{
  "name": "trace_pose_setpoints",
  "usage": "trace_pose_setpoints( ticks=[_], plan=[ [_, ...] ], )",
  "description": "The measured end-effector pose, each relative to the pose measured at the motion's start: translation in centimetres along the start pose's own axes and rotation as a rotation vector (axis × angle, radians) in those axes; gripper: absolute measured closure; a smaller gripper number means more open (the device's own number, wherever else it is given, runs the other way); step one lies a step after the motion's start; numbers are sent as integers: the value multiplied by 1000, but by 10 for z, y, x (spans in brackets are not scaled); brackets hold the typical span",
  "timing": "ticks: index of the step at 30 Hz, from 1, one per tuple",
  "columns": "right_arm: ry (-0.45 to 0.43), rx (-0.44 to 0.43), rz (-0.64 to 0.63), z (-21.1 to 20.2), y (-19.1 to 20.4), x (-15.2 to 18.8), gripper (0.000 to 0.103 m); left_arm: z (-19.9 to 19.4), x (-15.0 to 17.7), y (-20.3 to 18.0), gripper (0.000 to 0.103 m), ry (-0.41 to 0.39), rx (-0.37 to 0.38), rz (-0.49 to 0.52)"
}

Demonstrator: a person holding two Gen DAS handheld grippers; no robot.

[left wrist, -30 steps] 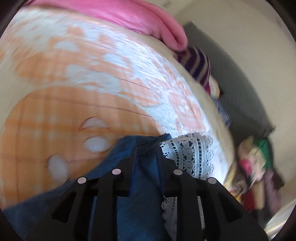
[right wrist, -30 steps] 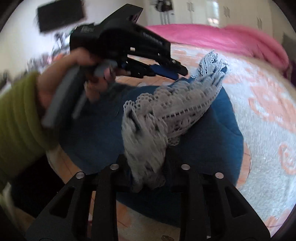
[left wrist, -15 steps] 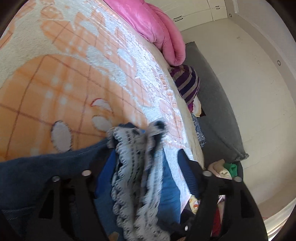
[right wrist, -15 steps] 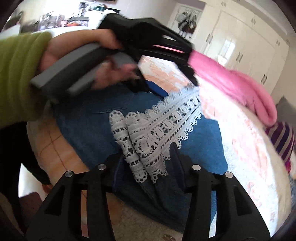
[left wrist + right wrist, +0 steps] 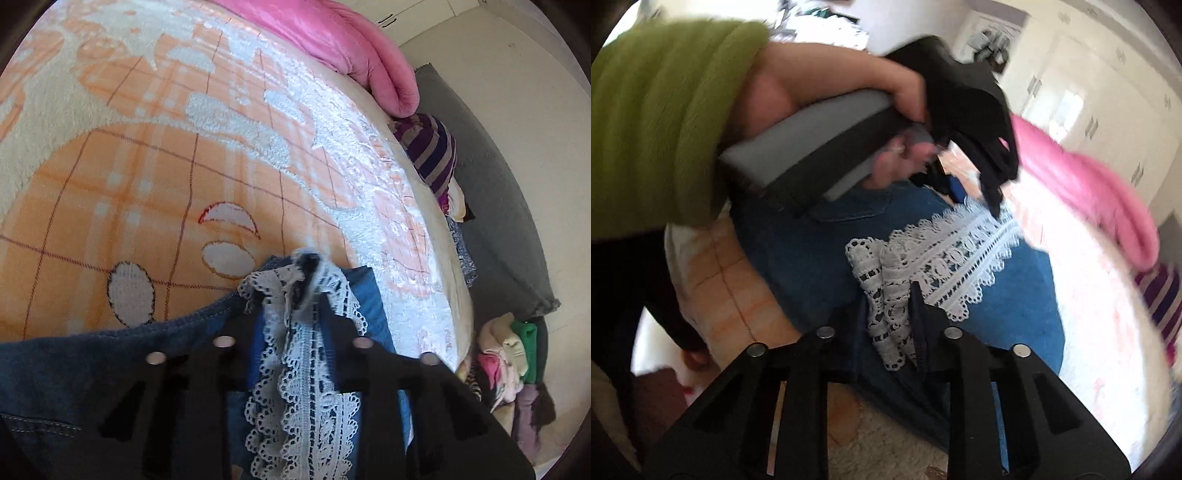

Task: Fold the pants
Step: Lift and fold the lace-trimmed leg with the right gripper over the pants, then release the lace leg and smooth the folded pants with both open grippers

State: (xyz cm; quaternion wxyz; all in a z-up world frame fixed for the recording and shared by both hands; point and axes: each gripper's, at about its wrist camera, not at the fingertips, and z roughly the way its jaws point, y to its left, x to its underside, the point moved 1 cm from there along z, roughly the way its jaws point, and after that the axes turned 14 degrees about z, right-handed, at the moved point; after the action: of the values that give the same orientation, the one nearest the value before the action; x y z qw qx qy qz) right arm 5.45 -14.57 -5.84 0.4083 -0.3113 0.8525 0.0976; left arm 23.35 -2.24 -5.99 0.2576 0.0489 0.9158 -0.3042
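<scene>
Bed [image 5: 155, 177] wore an orange blanket, pink duvet [image 5: 332, 40] behind; both claws [image 5: 291, 306] [image 5: 890, 306] were closing on the pants' [image 5: 798, 266] lace [image 5: 306, 387].

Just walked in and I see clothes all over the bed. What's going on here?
A person in a green sleeve is folding blue denim pants with white lace trim on an orange-patterned blanket. Each hand works a handheld gripper. The left gripper and the right gripper are both closing, each with a bunch of lace hem and denim between its fingers. A pink quilt lies further up the bed.
</scene>
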Motion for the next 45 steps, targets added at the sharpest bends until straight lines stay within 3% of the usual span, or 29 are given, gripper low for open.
trace_pose_setpoints(
  ticks=[5, 9, 14, 19, 23, 26, 27, 29, 32, 35, 37, 41, 45],
  plan=[
    [-40, -142, 183, -14, -32, -7, 91, -28, 1, -5, 88, -73, 24, 12],
    [-118, -239, 158, -28, -19, -12, 91, -59, 12, -1, 88, -128, 14, 40],
    [-10, -171, 12, -3, 8, -4, 91, -50, 22, 18, 87, -81, -39, 13],
    [-11, -170, -29, -2, 8, -6, 87, -48, 31, 30, 85, -89, -55, -14],
    [14, -217, 8, -5, 1, -9, 78, -49, 31, 28, 81, -89, -60, 4],
    [18, -296, 98, -20, -9, -11, 57, -56, 31, 28, 65, -102, -42, 2],
    [-3, -318, 132, -26, -16, -13, 56, -60, 32, 27, 56, -109, -43, 6],
    [-37, -335, 182, -36, -30, -16, 53, -70, 35, 22, 54, -122, -59, 28],
    [-63, -291, 279, -43, -56, -19, 52, -85, 46, 14, 54, -138, -96, 62],
    [-28, -118, 284, -37, -71, -15, 52, -99, 65, 3, 53, -147, -144, 113],
    [16, -51, 299, -32, -80, -12, 52, -106, 79, -6, 53, -146, -169, 149],
    [59, -36, 357, -29, -92, -10, 52, -111, 107, -35, 53, -135, -242, 273],
    [177, -18, 409, -11, -97, 2, 53, -93, 127, -68, 53, -78, -334, 474]
  ],
)
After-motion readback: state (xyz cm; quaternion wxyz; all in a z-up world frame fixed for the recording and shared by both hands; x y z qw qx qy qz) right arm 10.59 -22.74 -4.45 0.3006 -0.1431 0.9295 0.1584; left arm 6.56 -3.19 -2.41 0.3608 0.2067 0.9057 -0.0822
